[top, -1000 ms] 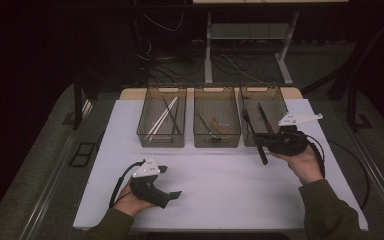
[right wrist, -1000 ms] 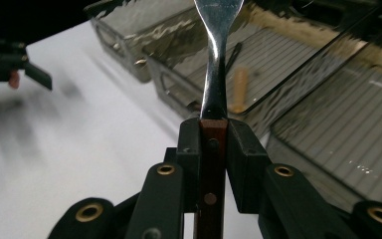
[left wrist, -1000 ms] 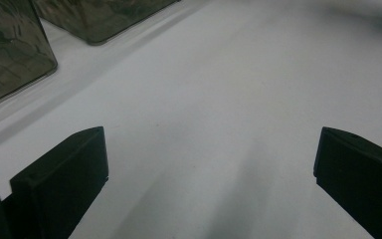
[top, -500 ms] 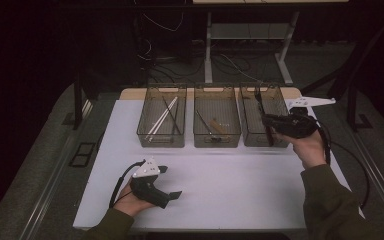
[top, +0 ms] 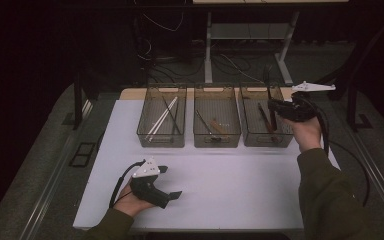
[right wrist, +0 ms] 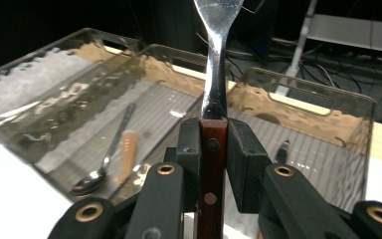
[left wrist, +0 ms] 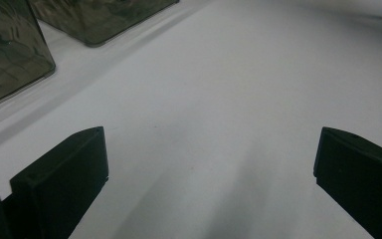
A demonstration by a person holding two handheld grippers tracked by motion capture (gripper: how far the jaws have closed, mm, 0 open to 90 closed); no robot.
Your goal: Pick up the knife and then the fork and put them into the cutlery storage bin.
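Note:
My right gripper [top: 274, 106] is shut on a wooden-handled metal utensil [top: 268, 84], held upright over the right clear bin [top: 265, 145]. In the right gripper view the jaws of the gripper [right wrist: 213, 149] clamp the riveted brown handle, and the utensil's metal stem [right wrist: 214, 74] rises out of the top of the frame. My left gripper [top: 169, 181] rests on the white table [top: 240, 195] near the front left, open. In the left gripper view the gripper [left wrist: 209, 169] has its jaws wide apart with only bare table between them.
Three clear bins stand in a row at the back of the table. The left bin [top: 161, 145] holds pale sticks. In the middle bin [top: 217, 145] lie a spoon [right wrist: 102, 169] and a wooden piece. The right bin holds dark-handled utensils.
My right gripper has lifted and moved back over the right bin, turning the utensil from lying forward to standing upright. The left gripper has stayed put.

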